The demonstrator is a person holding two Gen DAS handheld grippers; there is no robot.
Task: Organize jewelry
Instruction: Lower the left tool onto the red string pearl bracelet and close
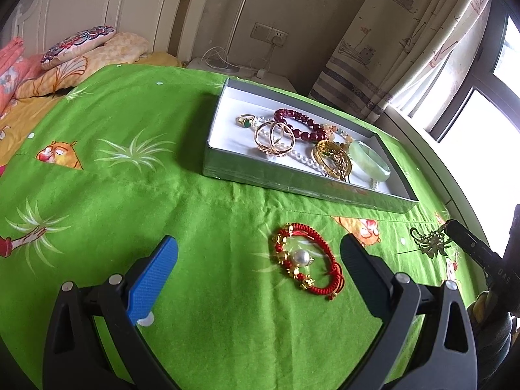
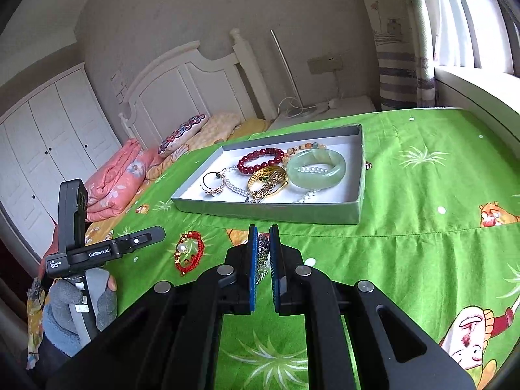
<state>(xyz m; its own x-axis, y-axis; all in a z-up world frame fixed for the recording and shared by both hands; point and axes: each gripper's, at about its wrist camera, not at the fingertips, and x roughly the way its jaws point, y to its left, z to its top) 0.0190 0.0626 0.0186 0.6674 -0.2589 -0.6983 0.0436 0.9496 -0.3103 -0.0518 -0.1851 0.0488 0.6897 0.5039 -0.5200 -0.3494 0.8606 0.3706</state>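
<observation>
"GenRobot.AI" reads on the left gripper [image 2: 156, 232], jaws wide apart.
Right gripper [image 2: 263, 253], lower centre, clamps a metal brooch [image 2: 262, 250]; red bracelet [image 1: 305, 256] lies below the jewelry box [image 2: 357, 208].

Right claw [image 2: 264, 253] clamped on a small metallic ornament [image 2: 262, 253], above the green bed sheet [image 2: 422, 227]. Grey tray [image 2: 360, 175] far of it holds jade bangle [image 2: 317, 169], dark red bead bracelet [image 2: 263, 159], gold pieces, pearls. Red cord bracelet [image 2: 190, 252] lies near-left; left claw [image 2: 156, 234] just left of it.
</observation>
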